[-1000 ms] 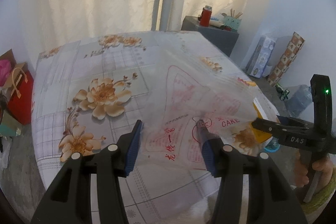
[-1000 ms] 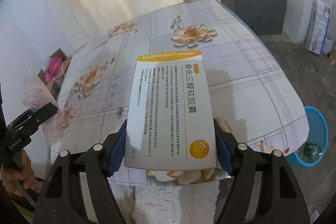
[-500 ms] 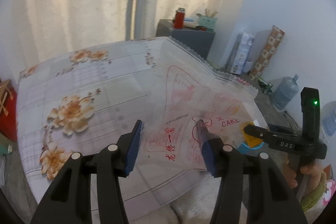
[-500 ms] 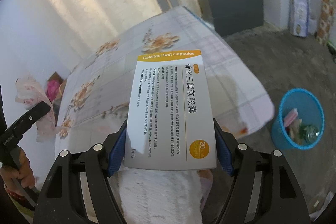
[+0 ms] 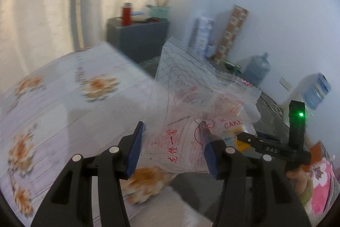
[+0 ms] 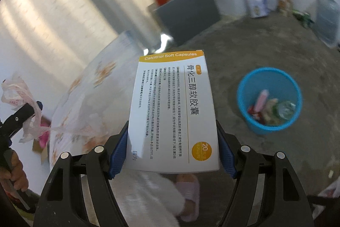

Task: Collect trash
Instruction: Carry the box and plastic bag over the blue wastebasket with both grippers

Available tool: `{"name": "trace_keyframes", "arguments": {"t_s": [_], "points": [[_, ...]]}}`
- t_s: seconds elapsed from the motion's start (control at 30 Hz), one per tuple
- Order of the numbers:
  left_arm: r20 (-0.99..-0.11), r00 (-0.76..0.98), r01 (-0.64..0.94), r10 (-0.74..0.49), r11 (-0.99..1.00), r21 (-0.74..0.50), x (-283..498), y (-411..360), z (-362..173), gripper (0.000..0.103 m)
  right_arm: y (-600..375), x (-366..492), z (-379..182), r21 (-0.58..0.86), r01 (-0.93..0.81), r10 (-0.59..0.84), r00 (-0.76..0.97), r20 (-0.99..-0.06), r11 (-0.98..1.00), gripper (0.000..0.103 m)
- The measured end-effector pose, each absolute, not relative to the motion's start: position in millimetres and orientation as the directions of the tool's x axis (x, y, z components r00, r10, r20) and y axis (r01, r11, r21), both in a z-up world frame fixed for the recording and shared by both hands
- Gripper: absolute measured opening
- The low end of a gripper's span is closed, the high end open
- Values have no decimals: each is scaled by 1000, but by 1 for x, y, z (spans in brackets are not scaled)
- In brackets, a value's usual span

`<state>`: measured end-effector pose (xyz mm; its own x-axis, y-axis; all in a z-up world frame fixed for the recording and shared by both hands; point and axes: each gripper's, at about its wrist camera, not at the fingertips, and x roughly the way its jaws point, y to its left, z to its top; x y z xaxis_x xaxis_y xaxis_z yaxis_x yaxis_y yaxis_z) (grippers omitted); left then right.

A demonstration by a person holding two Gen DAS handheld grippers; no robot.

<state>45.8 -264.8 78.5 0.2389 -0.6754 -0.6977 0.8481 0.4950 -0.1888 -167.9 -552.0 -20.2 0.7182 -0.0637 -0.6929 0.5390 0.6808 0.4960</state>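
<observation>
My left gripper [image 5: 173, 146] is shut on a clear plastic cake bag [image 5: 195, 103] with red print, held in the air beyond the table corner. The bag also shows at the far left of the right wrist view [image 6: 19, 97]. My right gripper [image 6: 171, 148] is shut on a white and orange medicine box [image 6: 173, 110] marked Calcitriol Soft Capsules, held above the floor. A blue trash basket [image 6: 250, 82] with several pieces of trash stands on the floor to the right of the box. The right gripper's body shows in the left wrist view [image 5: 274, 149].
The table with the floral cloth [image 5: 63, 99] lies to the left. A grey cabinet [image 6: 187, 7] with a red bottle stands by the curtain. A water jug [image 5: 257, 69], boxes [image 5: 203, 35] and a patterned roll [image 5: 231, 31] line the wall. A slippered foot [image 6: 189, 195] is below the box.
Both grippers have swung right, away from the table, still holding the bag and the box. The blue basket now sits larger and nearer the middle of the right wrist view.
</observation>
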Motion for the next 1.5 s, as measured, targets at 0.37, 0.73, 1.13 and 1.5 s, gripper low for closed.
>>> {"name": "trace_keyframes", "arguments": {"t_s": [0.37,0.73,1.13,1.5], "points": [[-760,21,918,-650,315,-243,7,-395,50,51,-619,-237,-59,480,707,-182,640,-746,519,69],[-853,-133,918,-505,262,-299,-21,-522,-17,51,-671,-258,-97,523,752,-169,622,-765,401,69],[-963,-80,935,-259,316,-163,-22,-635,-134,51,-734,-228,-152,557,771,-55,599,-799,308,69],[-991,-50,922,-124,375,-93,-1,-683,-213,60,-771,-186,-193,501,807,-4,528,-849,313,69]]}}
